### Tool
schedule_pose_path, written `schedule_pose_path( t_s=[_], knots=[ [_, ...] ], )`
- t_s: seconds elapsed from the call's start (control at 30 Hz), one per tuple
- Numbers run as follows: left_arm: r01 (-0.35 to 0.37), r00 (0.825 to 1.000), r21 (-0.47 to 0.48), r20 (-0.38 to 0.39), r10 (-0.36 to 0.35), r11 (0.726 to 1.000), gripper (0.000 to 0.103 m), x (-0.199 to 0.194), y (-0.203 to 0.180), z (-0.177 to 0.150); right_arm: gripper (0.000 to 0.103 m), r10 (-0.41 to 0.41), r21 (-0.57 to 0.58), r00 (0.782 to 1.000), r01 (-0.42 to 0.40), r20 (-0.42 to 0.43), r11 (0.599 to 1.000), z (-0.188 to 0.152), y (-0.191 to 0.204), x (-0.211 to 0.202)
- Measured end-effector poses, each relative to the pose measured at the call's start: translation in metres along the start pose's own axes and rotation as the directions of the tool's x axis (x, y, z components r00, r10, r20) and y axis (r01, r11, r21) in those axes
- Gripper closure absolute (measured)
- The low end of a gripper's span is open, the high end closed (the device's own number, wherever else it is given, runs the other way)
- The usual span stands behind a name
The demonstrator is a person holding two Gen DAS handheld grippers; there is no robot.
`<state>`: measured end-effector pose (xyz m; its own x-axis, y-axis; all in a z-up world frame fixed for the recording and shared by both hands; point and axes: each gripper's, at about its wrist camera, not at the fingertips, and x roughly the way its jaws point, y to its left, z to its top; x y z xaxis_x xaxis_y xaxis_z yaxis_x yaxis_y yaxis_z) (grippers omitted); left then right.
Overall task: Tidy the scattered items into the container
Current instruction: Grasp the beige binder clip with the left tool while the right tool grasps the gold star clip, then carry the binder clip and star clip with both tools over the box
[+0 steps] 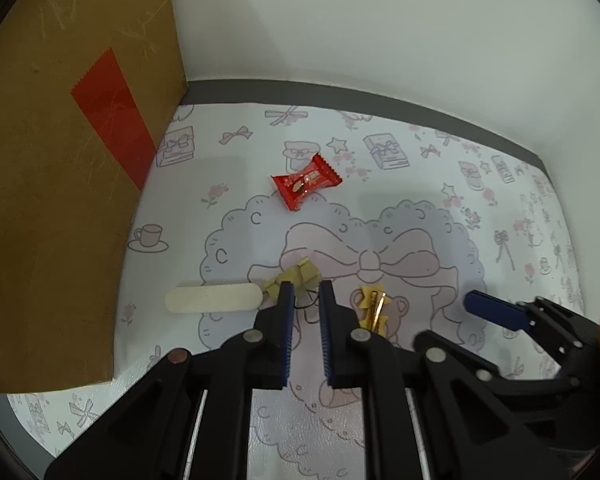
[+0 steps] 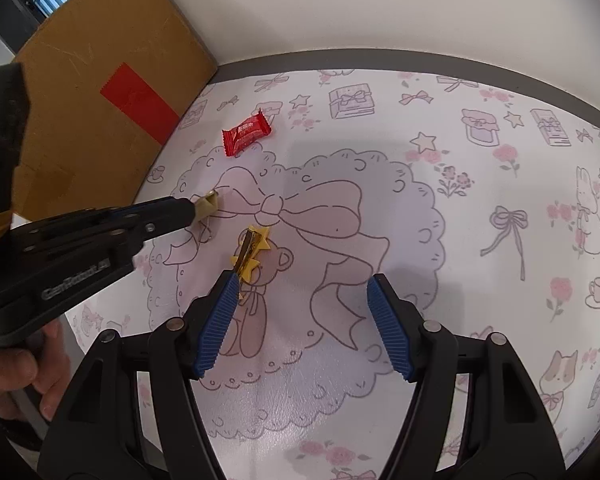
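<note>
A gold binder clip [image 1: 300, 276] lies on the patterned mat, and my left gripper [image 1: 306, 288] has its fingers drawn in close around it, with the clip's black wire loop between them. In the right wrist view the clip [image 2: 209, 203] sits right at the left gripper's tip [image 2: 192, 210]. A gold star hair clip [image 2: 248, 252] lies just ahead of the left fingertip of my right gripper [image 2: 304, 284], which is wide open and holds nothing. Farther back is a red candy wrapper [image 1: 306, 180]. A beige nail file [image 1: 214, 298] lies left of the binder clip.
A brown cardboard box [image 1: 60, 200] with a red tape strip stands along the left, against the white wall. The mat [image 2: 460, 200] ends at a grey table edge at the back. A person's hand [image 2: 16, 372] holds the left gripper's handle.
</note>
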<state>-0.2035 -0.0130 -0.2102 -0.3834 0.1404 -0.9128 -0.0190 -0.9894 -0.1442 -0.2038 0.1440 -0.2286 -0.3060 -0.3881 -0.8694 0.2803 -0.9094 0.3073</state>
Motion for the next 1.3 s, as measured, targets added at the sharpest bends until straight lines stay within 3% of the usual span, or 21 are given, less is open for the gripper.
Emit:
schedule_pose_path(
  t_s=[0.2, 0.37, 0.5, 0.57, 0.73, 0.9, 1.3],
  knots=[
    [-0.017, 0.999, 0.011, 0.040, 0.016, 1.000, 0.091, -0.026, -0.002, -0.006, 0.032, -0.095, -0.039, 0.995, 0.095, -0.009, 0.995, 0.009, 0.020, 0.016],
    [-0.063, 0.997, 0.024, 0.055, 0.062, 0.998, 0.091, -0.035, 0.003, -0.008, 0.035, -0.226, -0.120, 0.974, 0.224, -0.006, 0.967, 0.008, 0.048, 0.032],
    [-0.056, 0.998, -0.004, 0.037, 0.056, 0.998, 0.091, -0.031, 0.015, -0.009, 0.074, -0.283, -0.177, 0.959, 0.280, 0.013, 0.943, 0.005, 0.063, 0.034],
    [-0.046, 0.999, -0.013, 0.021, 0.046, 0.999, 0.091, -0.027, 0.019, -0.010, 0.074, -0.300, -0.196, 0.954, 0.296, 0.013, 0.935, 0.003, 0.064, 0.034],
    [-0.025, 1.000, -0.015, 0.007, 0.025, 1.000, 0.091, -0.024, 0.018, -0.016, 0.074, -0.257, -0.172, 0.966, 0.256, 0.015, 0.951, 0.000, 0.057, 0.025],
    [0.001, 1.000, -0.003, 0.023, -0.001, 1.000, 0.091, -0.028, 0.011, -0.020, 0.074, -0.248, -0.151, 0.967, 0.253, 0.054, 0.956, -0.001, 0.058, -0.007],
    [0.020, 0.991, 0.070, 0.128, -0.029, 0.997, 0.091, -0.086, -0.025, -0.020, 0.074, -0.280, -0.102, 0.945, 0.300, 0.169, 0.949, 0.005, 0.066, -0.090]
  ],
)
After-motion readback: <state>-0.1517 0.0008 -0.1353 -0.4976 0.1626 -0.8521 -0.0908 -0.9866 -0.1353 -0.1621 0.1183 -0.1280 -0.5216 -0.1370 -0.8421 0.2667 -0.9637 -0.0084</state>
